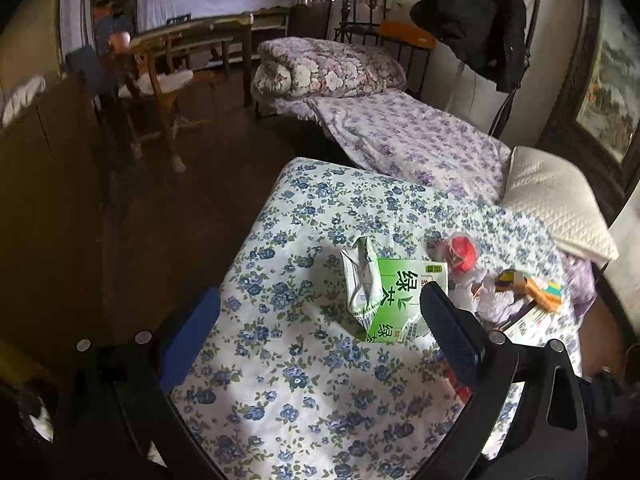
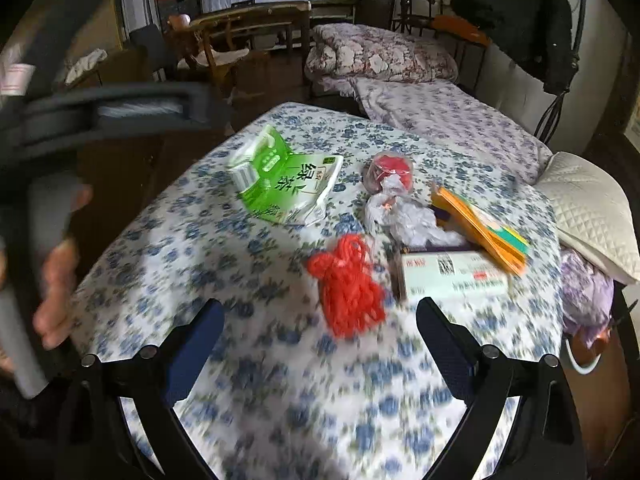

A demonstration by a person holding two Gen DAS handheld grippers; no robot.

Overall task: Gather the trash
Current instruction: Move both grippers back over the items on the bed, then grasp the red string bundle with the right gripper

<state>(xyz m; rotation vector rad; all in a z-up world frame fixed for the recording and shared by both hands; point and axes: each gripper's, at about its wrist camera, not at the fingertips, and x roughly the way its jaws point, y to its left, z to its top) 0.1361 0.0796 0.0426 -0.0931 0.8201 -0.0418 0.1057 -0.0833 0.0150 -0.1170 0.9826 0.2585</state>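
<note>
ahead of the left gripper (image 1: 320, 320), whose fingers are spread wide with nothing between them, a crushed green carton (image 1: 394, 300) lies on the floral quilt (image 1: 288, 380), close to the right finger. between the wide, empty fingers of the right gripper (image 2: 320, 328) lies a red mesh wad (image 2: 348, 284), not gripped. beyond it to the right sit a crumpled wrapper (image 2: 404, 216), a white box (image 2: 452, 276) and an orange packet (image 2: 480, 224).

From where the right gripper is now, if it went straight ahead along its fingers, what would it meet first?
Most likely the red mesh bundle, lying on the floral cover ahead of the open right gripper and roughly between its fingers. Depth is uncertain: the image is blurred.
</note>
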